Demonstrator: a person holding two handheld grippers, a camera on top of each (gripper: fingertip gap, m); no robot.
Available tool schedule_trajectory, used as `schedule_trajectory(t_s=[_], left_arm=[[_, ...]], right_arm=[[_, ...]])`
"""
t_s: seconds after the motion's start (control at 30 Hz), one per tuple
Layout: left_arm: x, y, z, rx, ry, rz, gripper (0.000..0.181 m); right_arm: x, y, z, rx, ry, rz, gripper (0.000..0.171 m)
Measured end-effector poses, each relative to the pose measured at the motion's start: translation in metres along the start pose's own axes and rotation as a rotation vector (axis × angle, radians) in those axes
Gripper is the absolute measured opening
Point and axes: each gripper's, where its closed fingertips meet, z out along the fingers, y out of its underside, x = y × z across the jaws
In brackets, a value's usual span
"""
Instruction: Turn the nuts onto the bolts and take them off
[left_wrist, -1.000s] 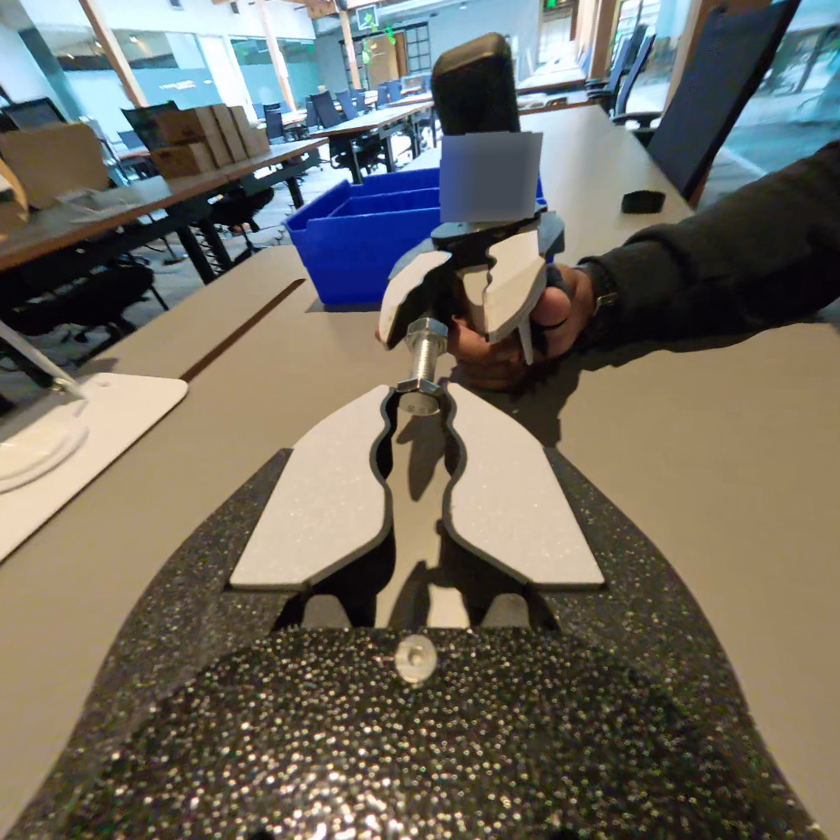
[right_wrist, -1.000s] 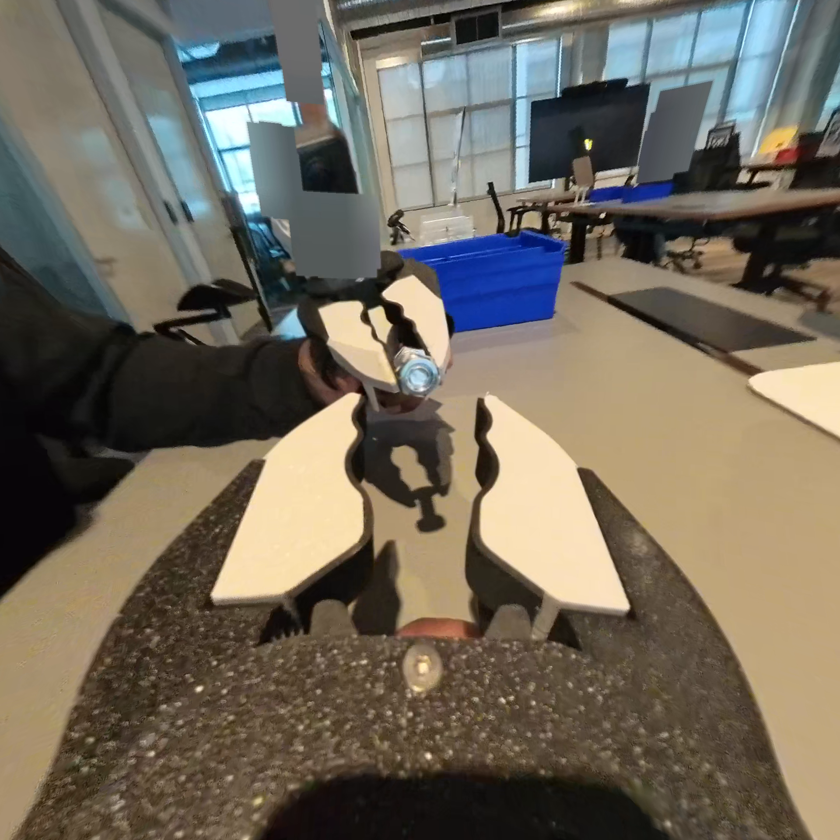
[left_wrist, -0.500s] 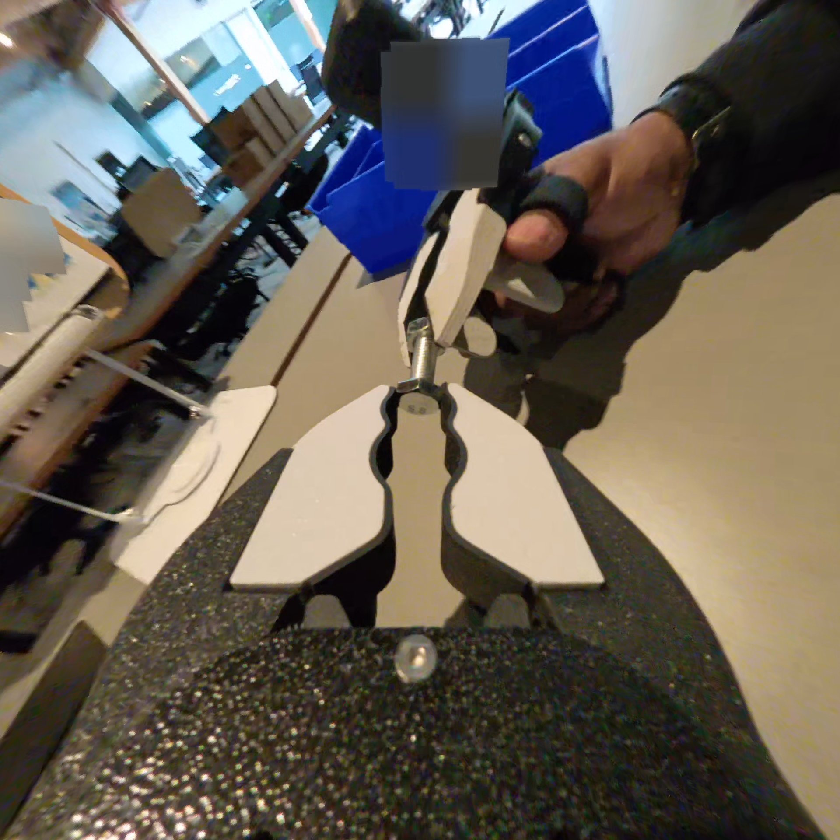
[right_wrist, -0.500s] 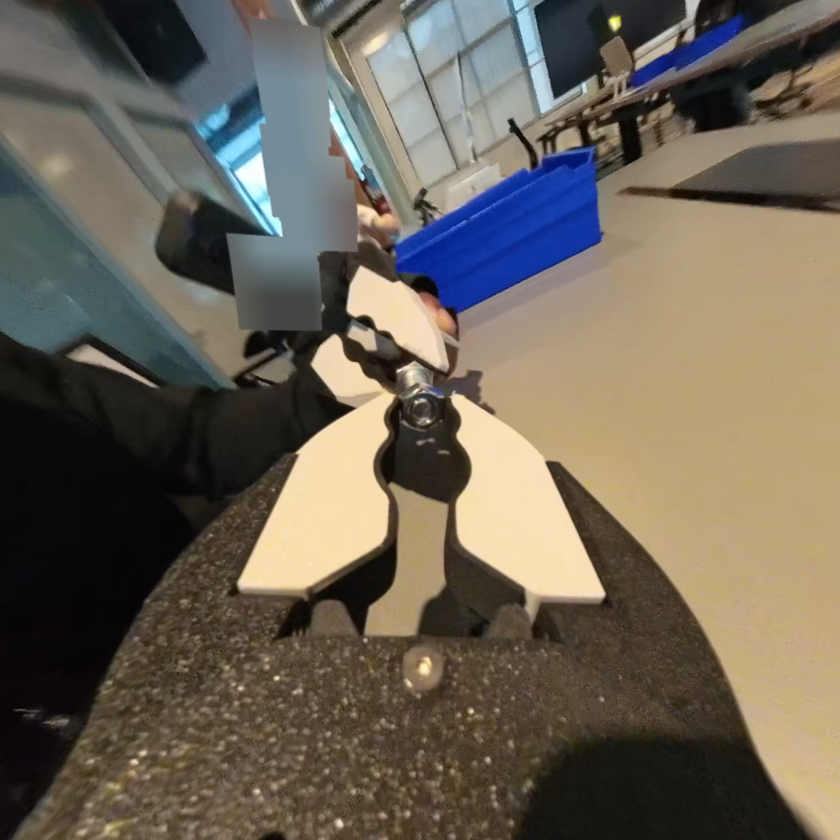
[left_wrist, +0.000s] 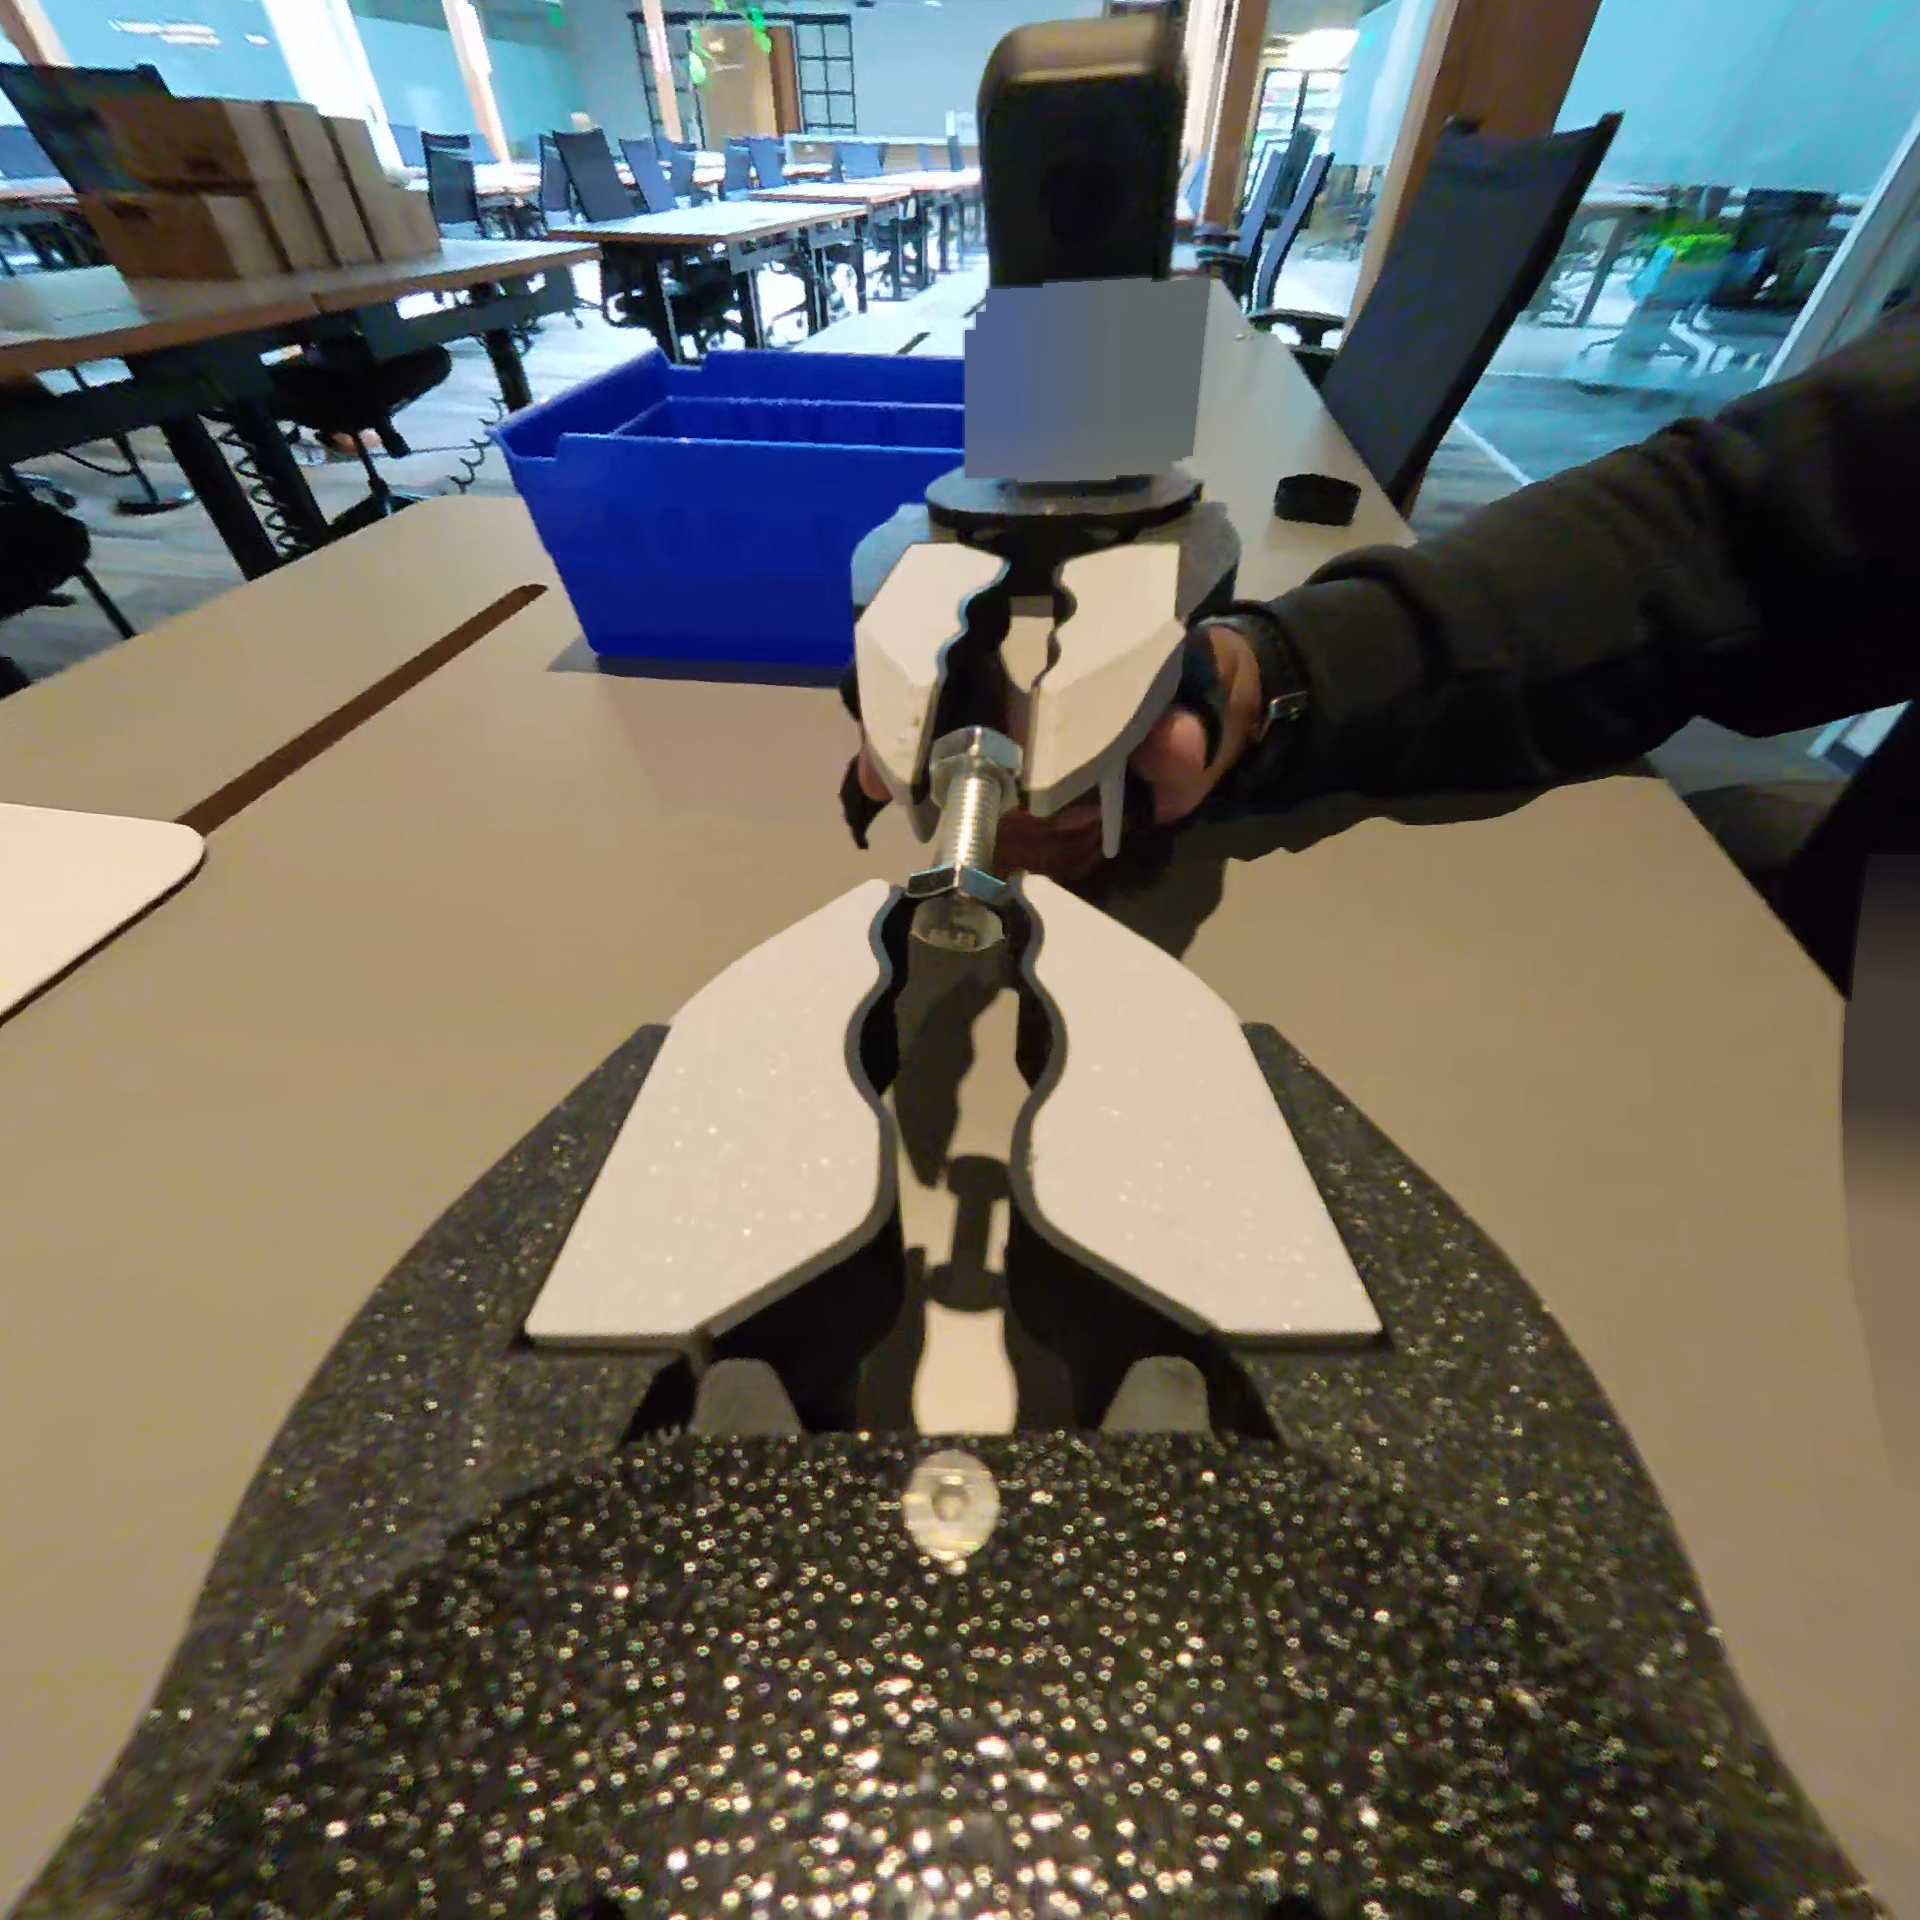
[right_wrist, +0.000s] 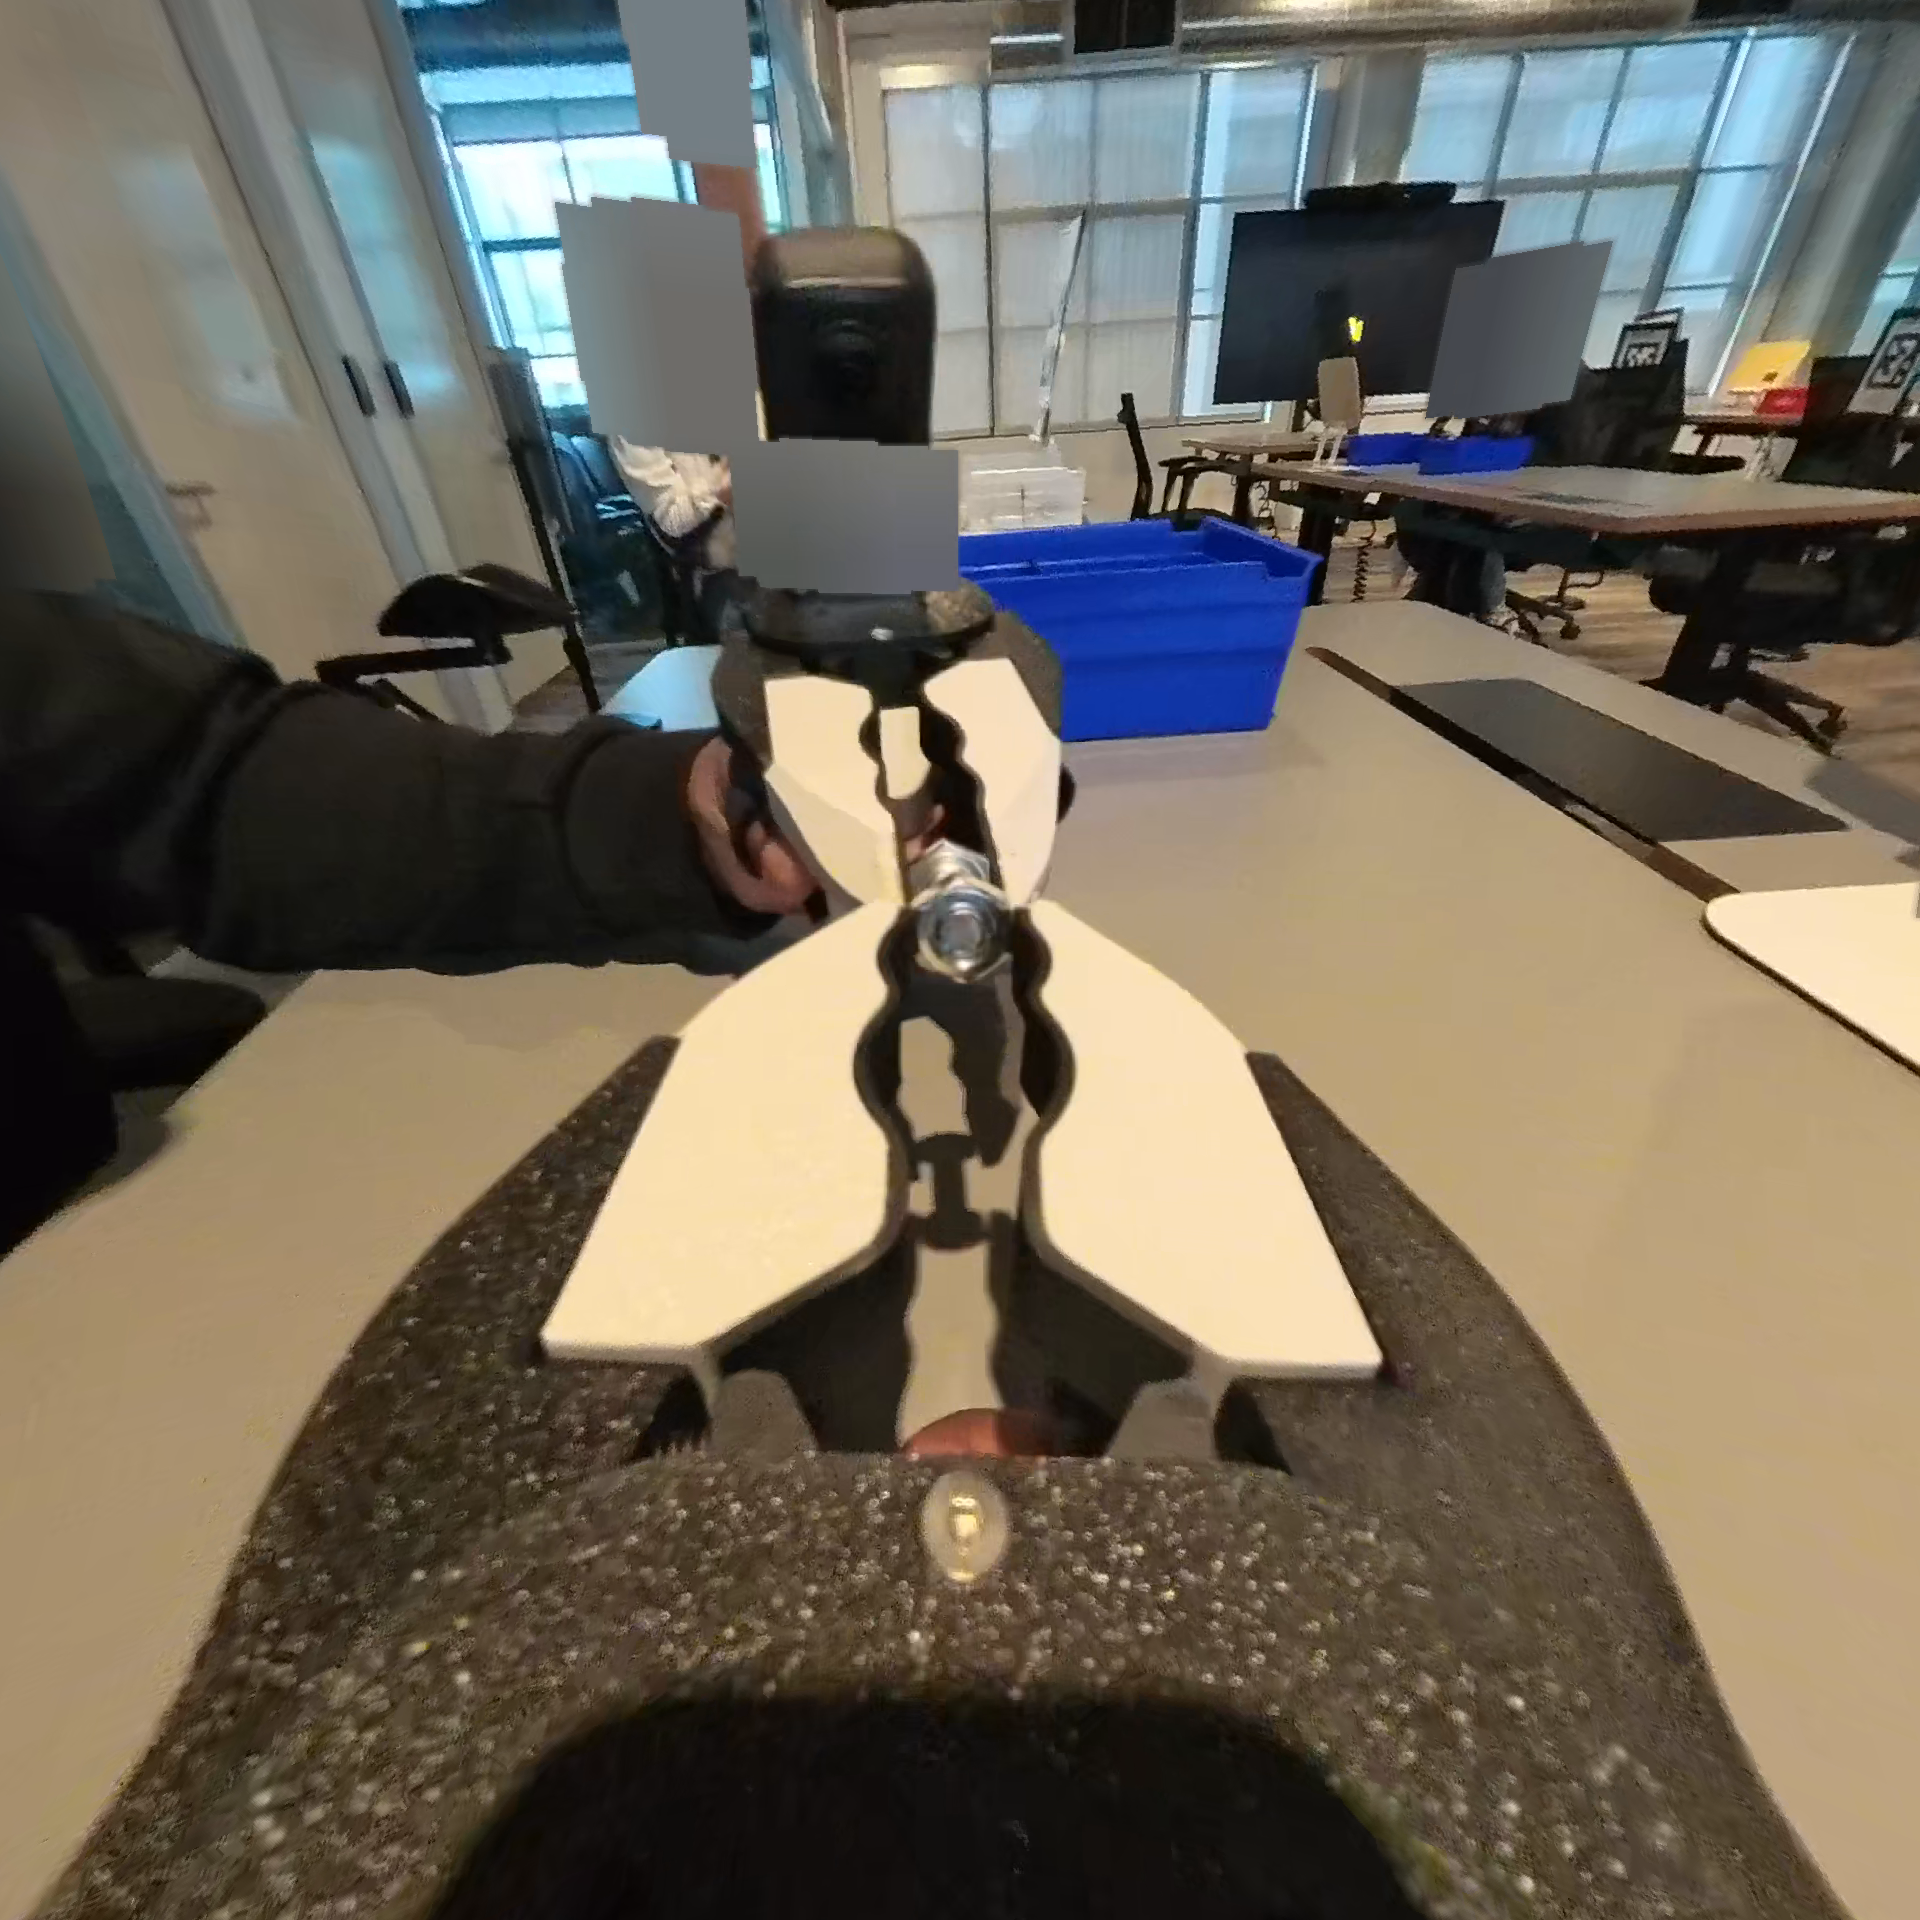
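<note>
A silver bolt (left_wrist: 964, 821) is held in the air between my two grippers, above the grey table (left_wrist: 416, 935). My left gripper (left_wrist: 956, 899) is shut on the bolt's hex head (left_wrist: 956, 886). My right gripper (left_wrist: 977, 769) faces it and is shut on the nut (left_wrist: 975, 748), which sits at the far end of the thread. In the right wrist view, my right gripper (right_wrist: 961, 920) clamps the nut (right_wrist: 961, 935) at its tips. The left gripper (right_wrist: 956, 873) is just behind it, with a short stretch of thread (right_wrist: 940, 860) showing.
A blue bin (left_wrist: 727, 520) stands on the table behind the grippers and also shows in the right wrist view (right_wrist: 1143, 644). A white board (left_wrist: 62, 894) lies at the table's edge. A small black round part (left_wrist: 1314, 497) and a dark mat (right_wrist: 1610, 758) lie farther off. The tips of both grippers are at nearly the same place.
My right gripper was open and clear of the nut one second ago and has since shut on it. Both grippers were rolled to a tilt half a second ago and are level now.
</note>
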Motion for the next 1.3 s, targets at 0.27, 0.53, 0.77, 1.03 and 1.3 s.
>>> schedule_trajectory(t_s=[0.27,0.53,0.77,1.03,1.3], left_arm=[[-0.014,-0.001,-0.003,-0.159,-0.329,0.504,0.017],[-0.017,-0.008,-0.009,0.005,-0.19,0.158,0.017],[-0.004,-0.002,-0.003,0.027,0.003,-0.043,0.017],[-0.002,0.002,0.001,-0.018,-0.025,0.024,0.017],[-0.011,0.0,0.001,-0.096,-0.229,0.314,0.017]], right_arm=[[0.008,0.002,0.002,0.032,-0.077,0.447,0.018],[0.015,-0.009,-0.006,0.101,-0.025,0.296,0.046],[0.005,-0.006,-0.007,0.042,-0.001,0.017,0.031],[0.001,0.007,0.004,-0.063,0.018,0.02,0.018],[0.009,0.005,0.004,0.015,-0.102,0.501,0.04]])
